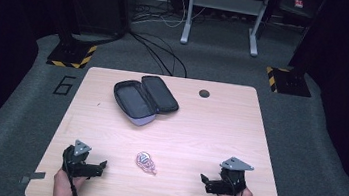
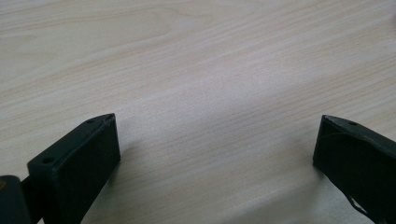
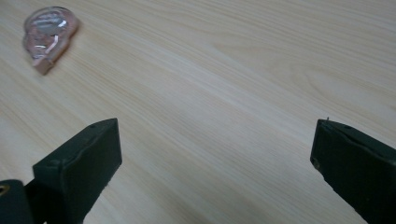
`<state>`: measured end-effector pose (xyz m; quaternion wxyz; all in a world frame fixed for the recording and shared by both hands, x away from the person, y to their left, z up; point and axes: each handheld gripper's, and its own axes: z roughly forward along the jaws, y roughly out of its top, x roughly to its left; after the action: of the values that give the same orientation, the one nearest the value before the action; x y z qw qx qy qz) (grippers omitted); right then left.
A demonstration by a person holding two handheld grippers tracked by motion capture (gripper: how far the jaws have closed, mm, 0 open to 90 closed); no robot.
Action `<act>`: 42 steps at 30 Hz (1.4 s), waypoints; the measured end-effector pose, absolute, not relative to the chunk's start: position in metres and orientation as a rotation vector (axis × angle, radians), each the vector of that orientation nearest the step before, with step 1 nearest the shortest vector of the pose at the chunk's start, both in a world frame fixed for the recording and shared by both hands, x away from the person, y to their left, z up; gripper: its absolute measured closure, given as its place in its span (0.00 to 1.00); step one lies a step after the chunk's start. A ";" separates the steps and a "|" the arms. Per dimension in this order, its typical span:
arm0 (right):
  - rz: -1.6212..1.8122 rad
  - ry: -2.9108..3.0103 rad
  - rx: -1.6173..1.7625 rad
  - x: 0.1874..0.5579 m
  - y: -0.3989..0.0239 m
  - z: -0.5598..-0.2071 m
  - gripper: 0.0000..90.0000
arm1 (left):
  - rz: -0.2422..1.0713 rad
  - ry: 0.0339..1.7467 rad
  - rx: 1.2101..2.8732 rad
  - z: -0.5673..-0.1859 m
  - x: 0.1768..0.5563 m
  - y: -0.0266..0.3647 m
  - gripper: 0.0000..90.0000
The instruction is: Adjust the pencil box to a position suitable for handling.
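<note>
The wooden table (image 1: 218,133) took up most of the shot, pale grain all the way across. Next biggest was the dark zip case (image 1: 144,99), lying flipped open well ahead of both sets of jaws, more on the left gripper's side. Then the grippers themselves: the left gripper (image 1: 102,165) sat low on the table near the person's edge, jaws spread wide with just bare wood between them in its own view (image 2: 217,140), holding nothing. The right gripper (image 1: 204,180) was the same deal, jaws wide apart and empty (image 3: 217,144), and the two pairs of jaws pointed inward toward each other. Smallest thing was the little pink packet (image 1: 145,161), shiny and crinkly, lying flat on the table roughly between the two grippers and a bit ahead of their tips, touching neither. In the right gripper view it sat up past the left-hand jaw, well off to that side (image 3: 48,37).
</note>
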<state>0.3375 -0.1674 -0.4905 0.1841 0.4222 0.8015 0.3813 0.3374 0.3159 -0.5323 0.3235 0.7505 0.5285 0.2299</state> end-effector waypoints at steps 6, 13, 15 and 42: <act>1.103 2.310 1.134 0.340 -0.146 -0.483 0.02 | 0.603 1.386 1.970 -0.532 0.337 0.316 0.01; 1.127 2.349 1.049 0.343 -0.121 -0.477 0.02 | 0.602 1.387 1.967 -0.532 0.337 0.316 0.01; 1.134 2.370 1.024 0.344 -0.110 -0.475 0.02 | 0.602 1.387 1.968 -0.532 0.337 0.316 0.01; 1.091 2.605 0.792 0.371 0.000 -0.489 0.02 | 0.605 1.376 1.973 -0.532 0.337 0.316 0.01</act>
<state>0.3708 0.0004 -0.4892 0.1039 0.2684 0.8833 0.3701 0.3375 0.3159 -0.5323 0.3249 0.7523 0.5246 0.2306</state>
